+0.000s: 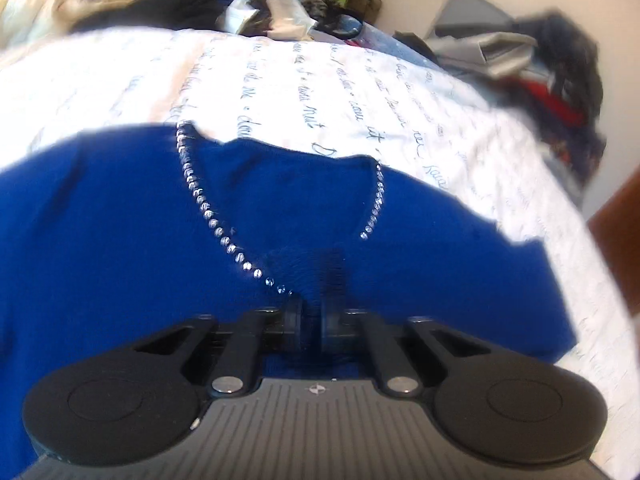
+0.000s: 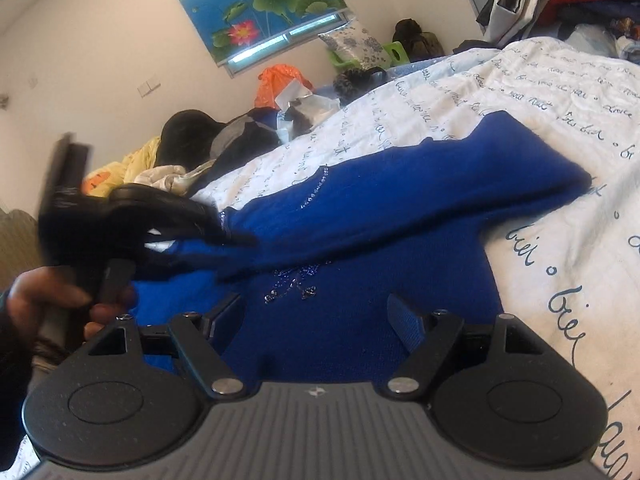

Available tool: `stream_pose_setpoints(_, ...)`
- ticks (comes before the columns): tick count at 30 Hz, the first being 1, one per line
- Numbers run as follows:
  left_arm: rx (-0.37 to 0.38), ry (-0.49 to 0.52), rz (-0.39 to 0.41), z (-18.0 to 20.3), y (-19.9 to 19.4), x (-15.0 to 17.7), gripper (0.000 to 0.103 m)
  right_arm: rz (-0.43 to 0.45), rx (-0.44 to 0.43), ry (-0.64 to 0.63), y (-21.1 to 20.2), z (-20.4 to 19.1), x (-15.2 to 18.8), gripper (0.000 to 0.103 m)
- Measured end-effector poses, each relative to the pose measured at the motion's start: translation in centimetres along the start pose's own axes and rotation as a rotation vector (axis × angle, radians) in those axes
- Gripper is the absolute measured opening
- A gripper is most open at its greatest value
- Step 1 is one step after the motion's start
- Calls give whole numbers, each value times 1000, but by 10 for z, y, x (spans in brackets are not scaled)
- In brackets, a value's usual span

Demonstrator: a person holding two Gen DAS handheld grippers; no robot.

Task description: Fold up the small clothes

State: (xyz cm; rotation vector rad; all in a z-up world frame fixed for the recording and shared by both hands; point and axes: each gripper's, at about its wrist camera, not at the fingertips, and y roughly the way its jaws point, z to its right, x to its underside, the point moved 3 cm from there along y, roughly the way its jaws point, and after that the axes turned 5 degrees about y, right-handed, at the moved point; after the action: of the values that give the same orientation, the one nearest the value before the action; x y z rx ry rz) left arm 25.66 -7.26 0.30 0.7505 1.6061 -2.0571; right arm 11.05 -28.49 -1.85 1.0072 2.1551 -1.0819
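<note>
Left of the right wrist view: a person's hand [image 2: 44, 300] wrapped round the handle of the left gripper [image 2: 236, 236], blurred, its fingers pinched together on a fold of the blue sweater [image 2: 360, 240]. Left wrist view confirms: left gripper [image 1: 310, 312] clenched on blue knit at the base of the V-neck, pads pressed close with cloth bunched between them.

Centre: blue sweater [image 1: 120, 260] lying on the white bedspread with script print [image 1: 300, 80], front up, neckline edged with a rhinestone trim [image 1: 208, 208]. In the right wrist view one sleeve is folded across the body, and a beaded ornament [image 2: 296, 284] shows on the chest.

Lower centre, right wrist view: right gripper [image 2: 316, 320] released, fingers spread wide above the sweater, nothing clasped between them.

Right: heap of mixed clothes [image 1: 540, 80] at the bed's far edge by the wall. Background of the right wrist view: lotus-print blind [image 2: 260, 4] on the wall
</note>
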Motion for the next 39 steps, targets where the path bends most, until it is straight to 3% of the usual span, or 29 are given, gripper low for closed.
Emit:
stream_pose_setpoints(5,-46,70,162,-5,-48,-15,8,1,-8,8,0,0,1,79)
stream_pose_setpoints(7,-104,66,201,-24,-67,-18,8,-1,-14,11,0,0,1,80)
stream_pose_setpoints(12,-239,-11,146,-93,-65,10,8,0,-25,27,0,1,1,81)
stream_pose_setpoints(16,-283,-86,120,-137,-76,30,8,-1,-23,24,1,-1,2,81)
stream_pose_setpoints(25,-329,-83,146,-140,-91,12,8,-4,-17,15,2,-2,2,81)
stream_pose_setpoints(39,-390,-113,108,-167,-97,32,8,-3,-23,25,4,-3,1,82)
